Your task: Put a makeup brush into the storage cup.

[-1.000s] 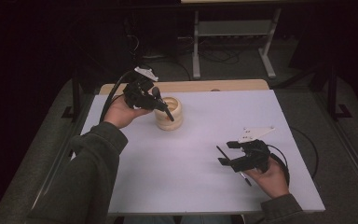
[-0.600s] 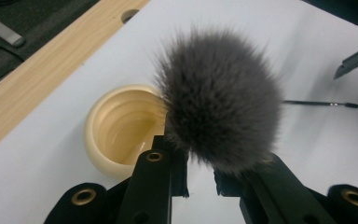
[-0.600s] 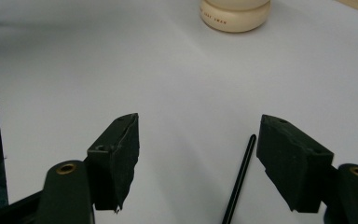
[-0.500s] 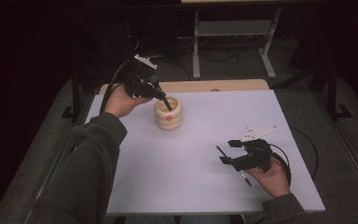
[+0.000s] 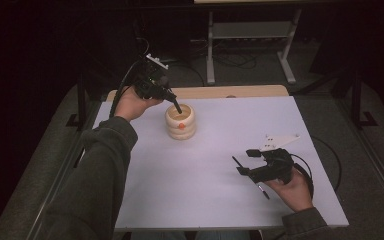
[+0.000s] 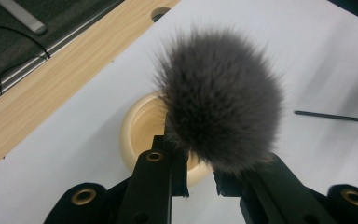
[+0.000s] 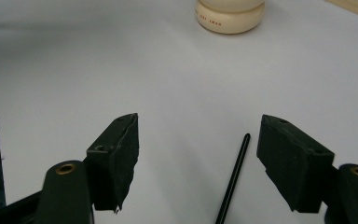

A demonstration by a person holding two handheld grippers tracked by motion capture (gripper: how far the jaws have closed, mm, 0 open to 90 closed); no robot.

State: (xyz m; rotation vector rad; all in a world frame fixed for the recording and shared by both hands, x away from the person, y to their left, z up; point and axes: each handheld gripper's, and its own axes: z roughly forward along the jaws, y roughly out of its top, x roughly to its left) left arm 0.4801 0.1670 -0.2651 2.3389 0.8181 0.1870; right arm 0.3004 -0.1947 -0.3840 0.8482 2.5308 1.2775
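since a second ago the left gripper (image 5: pixel 176 107), clenched on a fluffy brush (image 6: pixel 219 109), has shifted over the ridged cream holder (image 5: pixel 181 122) and may tip it, while the right gripper (image 5: pixel 243 161) rests released beside a thin black stick (image 7: pixel 233 179).

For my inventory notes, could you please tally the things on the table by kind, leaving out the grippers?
Brush: 1
Cream holder: 1
Thin black stick: 1
Total: 3
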